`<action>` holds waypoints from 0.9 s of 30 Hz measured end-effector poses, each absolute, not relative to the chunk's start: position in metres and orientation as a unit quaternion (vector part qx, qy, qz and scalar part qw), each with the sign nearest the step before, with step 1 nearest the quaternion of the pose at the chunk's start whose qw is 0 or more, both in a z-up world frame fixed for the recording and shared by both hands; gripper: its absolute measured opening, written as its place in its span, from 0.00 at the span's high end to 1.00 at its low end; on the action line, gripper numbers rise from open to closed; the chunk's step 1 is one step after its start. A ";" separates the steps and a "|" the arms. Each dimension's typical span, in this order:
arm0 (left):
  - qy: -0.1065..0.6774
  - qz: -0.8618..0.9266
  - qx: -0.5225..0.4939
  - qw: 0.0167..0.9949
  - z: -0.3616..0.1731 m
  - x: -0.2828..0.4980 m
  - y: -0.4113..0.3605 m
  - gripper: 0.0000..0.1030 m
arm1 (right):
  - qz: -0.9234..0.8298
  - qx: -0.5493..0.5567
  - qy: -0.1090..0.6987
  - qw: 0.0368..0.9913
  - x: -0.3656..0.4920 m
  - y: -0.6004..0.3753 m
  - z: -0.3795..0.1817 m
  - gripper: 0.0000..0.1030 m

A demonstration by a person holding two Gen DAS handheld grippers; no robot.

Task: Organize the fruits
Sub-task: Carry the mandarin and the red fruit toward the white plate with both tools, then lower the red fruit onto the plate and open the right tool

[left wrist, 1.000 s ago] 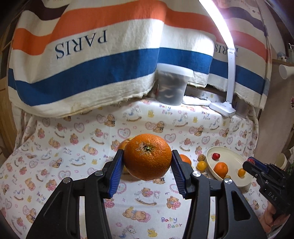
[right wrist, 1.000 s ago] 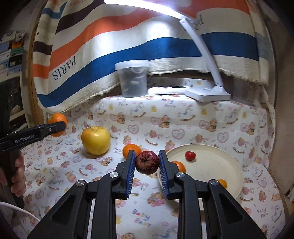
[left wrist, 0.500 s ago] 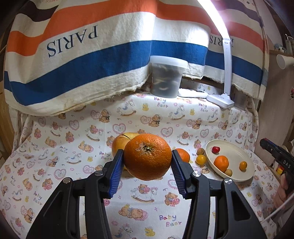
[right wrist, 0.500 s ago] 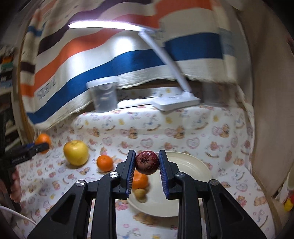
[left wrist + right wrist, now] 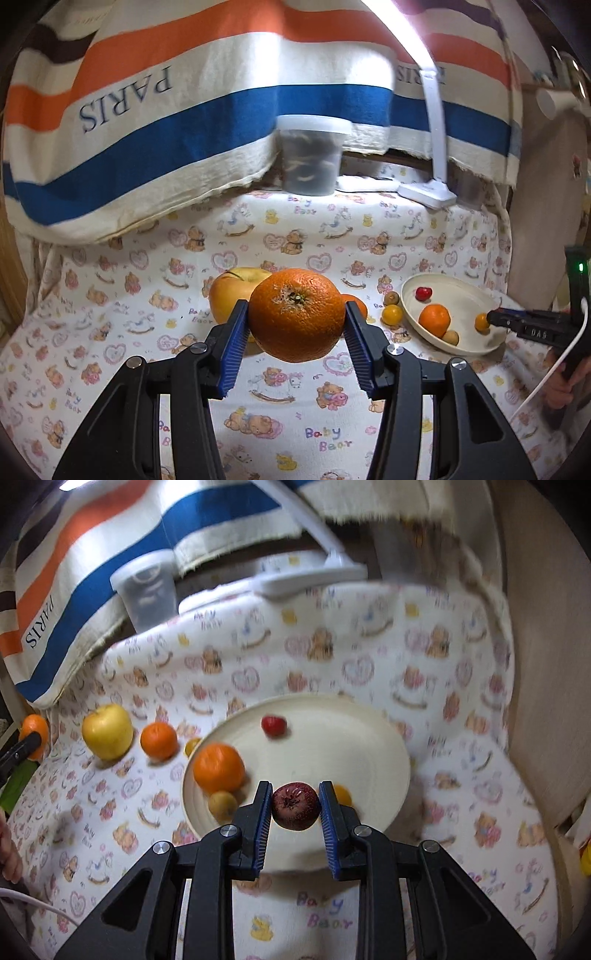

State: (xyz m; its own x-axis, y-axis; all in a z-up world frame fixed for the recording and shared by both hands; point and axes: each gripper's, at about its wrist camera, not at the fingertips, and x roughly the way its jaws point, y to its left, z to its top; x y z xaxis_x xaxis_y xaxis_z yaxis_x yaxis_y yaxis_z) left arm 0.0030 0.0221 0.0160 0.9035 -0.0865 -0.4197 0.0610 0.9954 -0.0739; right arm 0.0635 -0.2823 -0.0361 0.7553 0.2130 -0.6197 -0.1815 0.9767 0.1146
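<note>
My left gripper (image 5: 295, 325) is clamped on a large orange (image 5: 295, 314), held in the air above the counter (image 5: 147, 295). The orange looks heavy and firm, gripped across its widest part so it won't roll free. My right gripper (image 5: 295, 808) pinches a small dark red fruit (image 5: 295, 805), hovering over the near rim of the cream plate (image 5: 369, 746). That fruit looks light and easily bruised, so it likely needs only gentle pressure.
</note>
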 end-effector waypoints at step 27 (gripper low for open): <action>0.284 -0.148 0.003 0.947 0.018 0.039 -0.081 0.52 | 0.019 0.093 0.234 0.968 0.040 -0.319 0.002 0.46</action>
